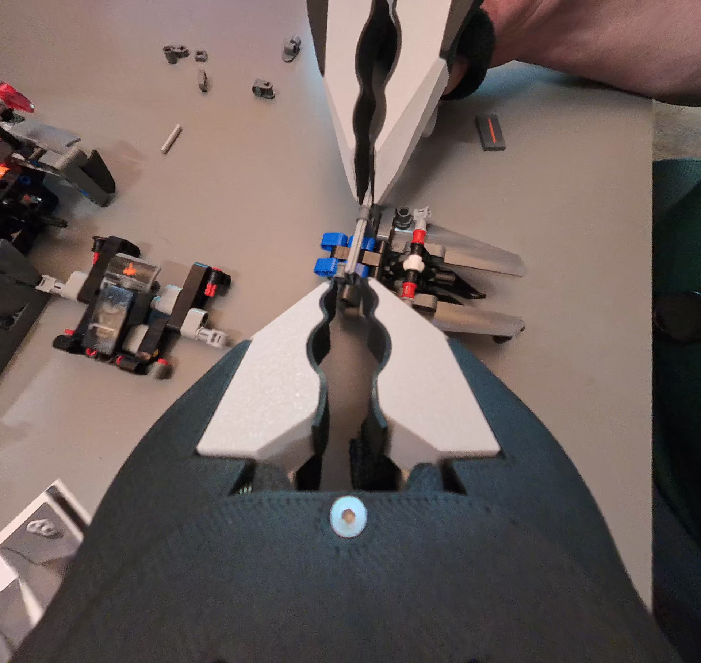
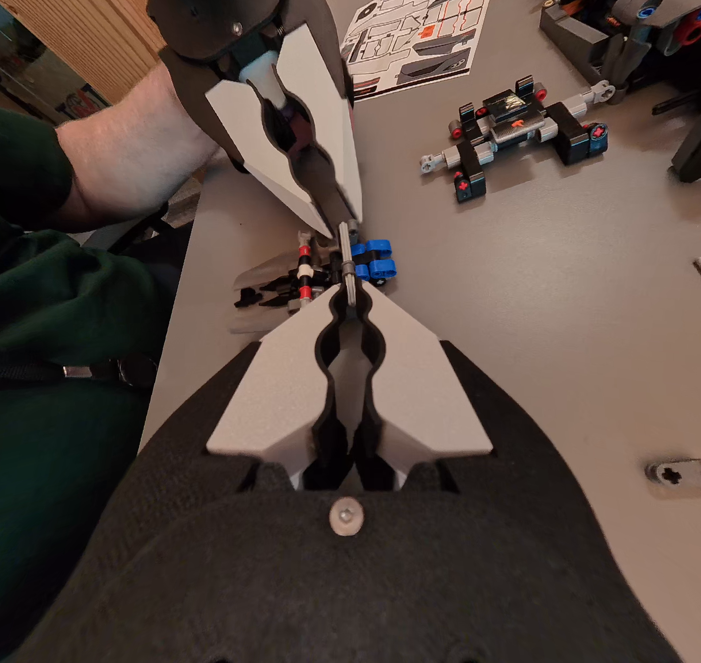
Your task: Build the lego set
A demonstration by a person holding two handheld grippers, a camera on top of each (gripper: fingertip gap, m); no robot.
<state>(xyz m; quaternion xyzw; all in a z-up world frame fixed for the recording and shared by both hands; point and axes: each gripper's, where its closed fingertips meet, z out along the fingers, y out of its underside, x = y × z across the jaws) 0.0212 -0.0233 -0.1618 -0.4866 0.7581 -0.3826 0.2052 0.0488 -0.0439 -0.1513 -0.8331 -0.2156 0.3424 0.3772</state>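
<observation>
A small lego sub-assembly [image 1: 417, 265] with blue connectors [image 1: 332, 241], black beams, red and white pins and grey wing panels lies near the table's edge; it also shows in the right wrist view [image 2: 303, 277]. My left gripper [image 1: 349, 290] is shut on a dark grey piece at the sub-assembly's end. My right gripper [image 2: 351, 301] is shut on a thin grey axle [image 2: 348, 265] that runs beside the blue connectors [image 2: 375, 258]. The two grippers face each other tip to tip across the sub-assembly. In the left wrist view the right gripper [image 1: 364, 199] comes in from above with the axle [image 1: 358, 239].
A second black and grey sub-assembly [image 1: 132, 300] [image 2: 531, 133] lies nearby. A larger model [image 1: 38, 174] [image 2: 626, 19] stands farther off. Loose grey parts [image 1: 174, 53], a spare axle [image 1: 170, 138], a dark tile [image 1: 490, 132] and a sticker sheet [image 2: 417, 27] lie around. The table edge [image 1: 650, 303] is close. The gap from one gripper's tips to the other's is roughly 5 cm. From the right gripper's tips to the dark tile [image 1: 490, 132] is close to 12 cm.
</observation>
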